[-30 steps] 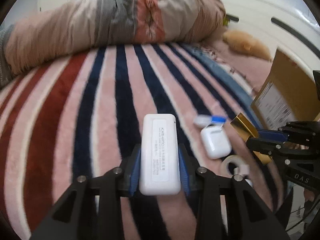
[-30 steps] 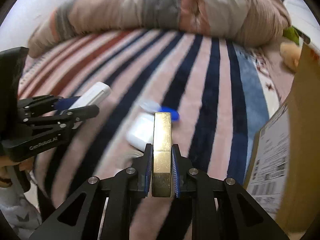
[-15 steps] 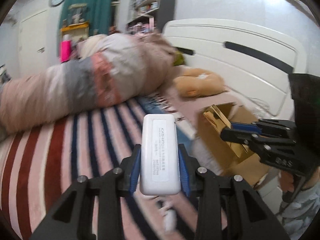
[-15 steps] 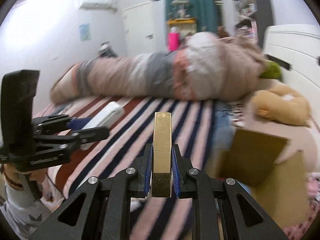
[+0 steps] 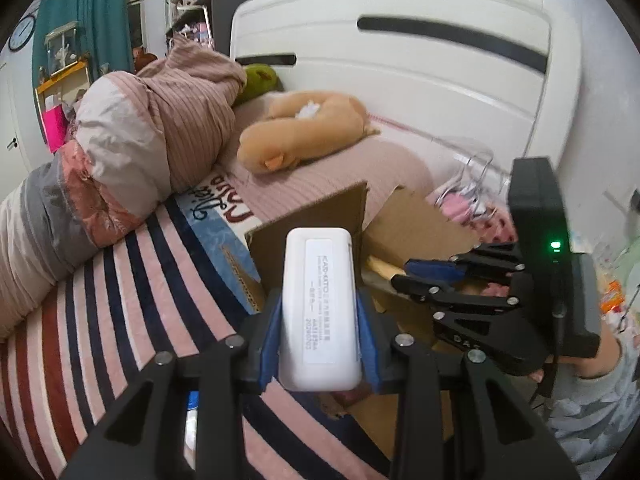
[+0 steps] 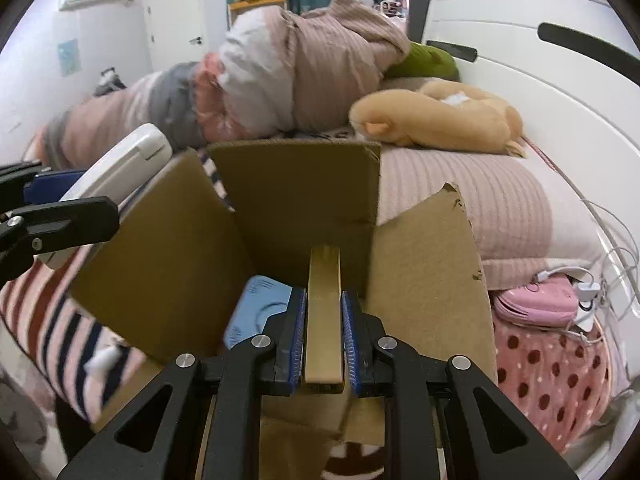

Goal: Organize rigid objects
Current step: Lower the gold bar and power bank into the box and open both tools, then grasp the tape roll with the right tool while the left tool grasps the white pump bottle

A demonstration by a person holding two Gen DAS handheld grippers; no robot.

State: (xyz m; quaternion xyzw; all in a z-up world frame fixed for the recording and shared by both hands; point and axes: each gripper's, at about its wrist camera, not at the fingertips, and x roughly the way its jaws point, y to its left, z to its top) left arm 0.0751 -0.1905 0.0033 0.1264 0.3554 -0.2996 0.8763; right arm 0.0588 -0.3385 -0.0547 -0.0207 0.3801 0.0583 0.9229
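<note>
Cardboard box point(image 6: 304, 200) open on top; raised flaps point(image 6: 424, 256) flank entry; blue item point(image 6: 256, 312) occupies floor left.

Glossy white plastic case point(image 5: 320, 308), matt corrugated cardboard box point(image 6: 296, 196), shiny brass-coloured bar point(image 6: 324, 312).

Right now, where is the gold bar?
In the right wrist view the gold bar is clamped in the right gripper, poised over the open cardboard box, with a blue item inside the box just to its left.
</note>
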